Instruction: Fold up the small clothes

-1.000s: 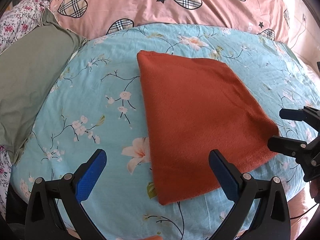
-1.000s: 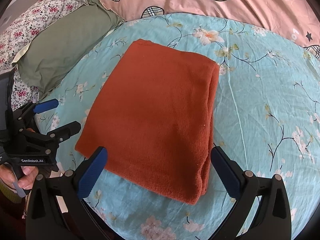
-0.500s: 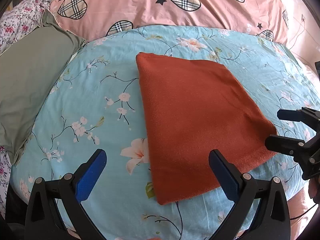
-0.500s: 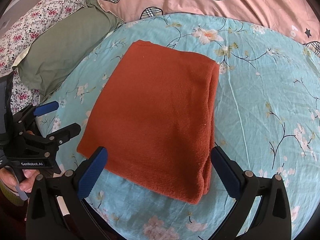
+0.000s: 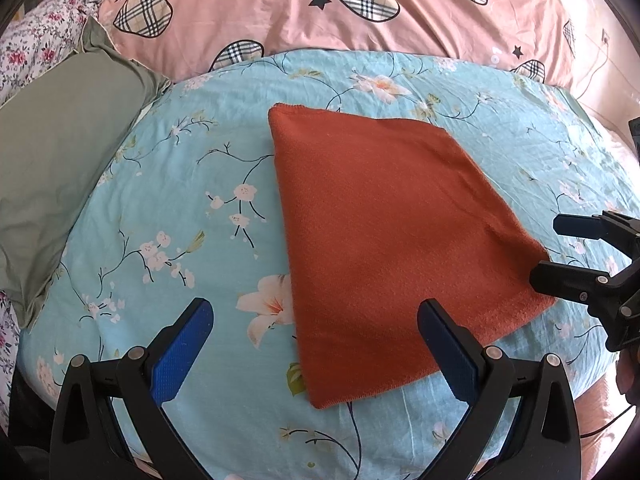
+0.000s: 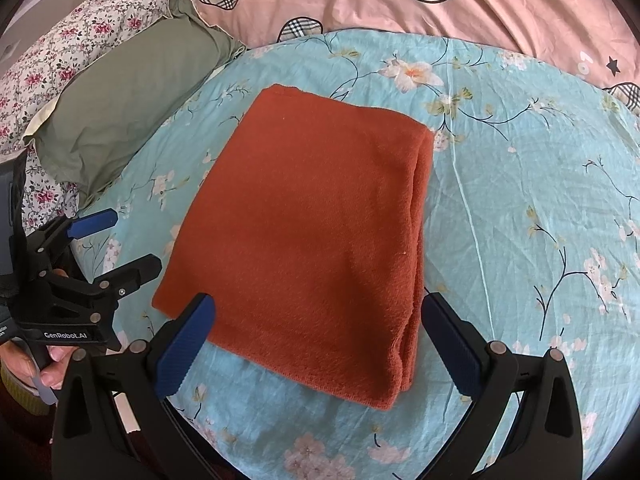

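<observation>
A rust-orange cloth [image 5: 384, 232] [image 6: 312, 232] lies folded into a flat rectangle on the light blue floral sheet [image 5: 180, 208]; its stacked layers show along the right edge in the right wrist view. My left gripper [image 5: 316, 348] is open just short of the cloth's near left corner, holding nothing. My right gripper [image 6: 318, 340] is open too, with the cloth's near edge between its blue pads [image 6: 184, 340], which do not touch it. Each gripper appears in the other's view: the right one [image 5: 560, 252] at the cloth's right corner, the left one [image 6: 120, 240] at its left corner.
A grey-green pillow [image 5: 56, 176] [image 6: 120, 100] lies to the left. A pink quilt [image 5: 340, 12] with plaid hearts covers the far side. A floral fabric [image 6: 56, 68] is at the far left. A hand [image 6: 40, 364] grips the left tool.
Both grippers have drawn back slightly from the cloth, staying open. The cloth lies still.
</observation>
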Available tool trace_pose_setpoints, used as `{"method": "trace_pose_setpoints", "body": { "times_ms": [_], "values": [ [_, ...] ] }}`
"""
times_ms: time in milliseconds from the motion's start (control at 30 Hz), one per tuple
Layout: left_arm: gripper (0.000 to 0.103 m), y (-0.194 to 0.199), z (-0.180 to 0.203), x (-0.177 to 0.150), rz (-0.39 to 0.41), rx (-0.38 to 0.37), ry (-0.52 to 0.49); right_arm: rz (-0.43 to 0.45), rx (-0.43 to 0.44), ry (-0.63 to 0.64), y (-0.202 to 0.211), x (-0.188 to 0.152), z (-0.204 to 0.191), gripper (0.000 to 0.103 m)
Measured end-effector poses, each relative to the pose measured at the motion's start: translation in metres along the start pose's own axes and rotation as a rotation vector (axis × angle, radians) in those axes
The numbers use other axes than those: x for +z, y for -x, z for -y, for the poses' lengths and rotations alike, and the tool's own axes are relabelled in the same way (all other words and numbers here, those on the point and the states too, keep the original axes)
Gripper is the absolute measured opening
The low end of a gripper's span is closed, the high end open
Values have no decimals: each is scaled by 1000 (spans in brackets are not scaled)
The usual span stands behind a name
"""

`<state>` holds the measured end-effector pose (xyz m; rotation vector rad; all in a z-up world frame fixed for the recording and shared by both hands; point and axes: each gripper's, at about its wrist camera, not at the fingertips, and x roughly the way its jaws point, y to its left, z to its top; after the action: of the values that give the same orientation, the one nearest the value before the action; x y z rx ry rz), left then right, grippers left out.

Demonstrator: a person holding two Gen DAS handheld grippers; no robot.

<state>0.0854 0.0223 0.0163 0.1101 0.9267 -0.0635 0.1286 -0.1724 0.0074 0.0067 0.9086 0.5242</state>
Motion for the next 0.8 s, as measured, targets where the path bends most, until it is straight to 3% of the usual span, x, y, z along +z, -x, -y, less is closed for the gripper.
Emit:
{"method": "trace_pose_setpoints", "body": {
  "times_ms": [800],
  "values": [
    [102,-1,0,0,1,-2,1,-1,-3,-4,-1,0,-2,102]
  ]
}}
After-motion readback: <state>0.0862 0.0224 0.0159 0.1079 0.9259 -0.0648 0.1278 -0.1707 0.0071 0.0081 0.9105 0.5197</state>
